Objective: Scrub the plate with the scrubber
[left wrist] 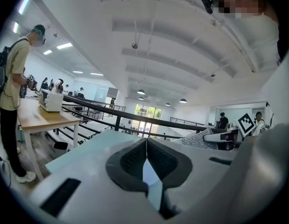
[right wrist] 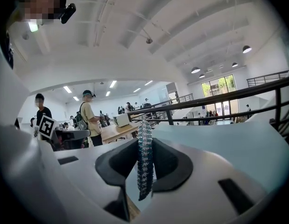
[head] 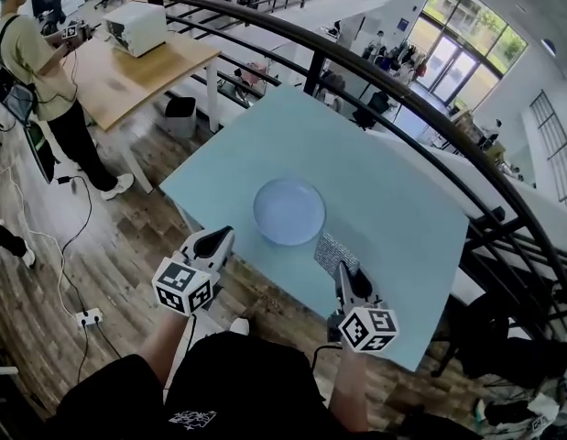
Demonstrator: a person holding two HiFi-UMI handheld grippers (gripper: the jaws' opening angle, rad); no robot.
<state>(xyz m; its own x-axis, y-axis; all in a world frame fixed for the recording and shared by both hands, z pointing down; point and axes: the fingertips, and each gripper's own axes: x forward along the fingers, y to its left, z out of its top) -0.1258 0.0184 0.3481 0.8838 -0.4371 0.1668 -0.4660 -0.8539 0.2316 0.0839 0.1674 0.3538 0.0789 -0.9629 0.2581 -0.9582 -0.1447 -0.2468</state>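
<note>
Closest to the person, the left hand-held gripper [head: 215, 240] is at the near edge of the desk [head: 407, 200]. Its jaws are pressed together and there is nothing between them. The right hand-held gripper [head: 348, 280] is beside it, with its tip over the desk. It pinches the scrubber [head: 335, 251], a thin speckled pad, by one edge. The rest of the pad points toward the plate.

A little farther on, the plate [head: 289, 211] sits on the blue desk. It is round, pale blue and looks empty. The scrubber is just beside its near rim. I cannot tell if they touch.

The scrubbing has likely not begun. To do it well, the right hand-held gripper should lift the pad a bit, bring it over the plate and lay it flat on the inside. Then it should rub in small circles with a soft push. The plate is loose and may slide, so the left hand-held gripper could open and hold the rim. The squeeze on the pad should be tight, because the pad is thin and could slip out.

Far back are a black railing [head: 375, 70] and a standing person [head: 36, 62].
</note>
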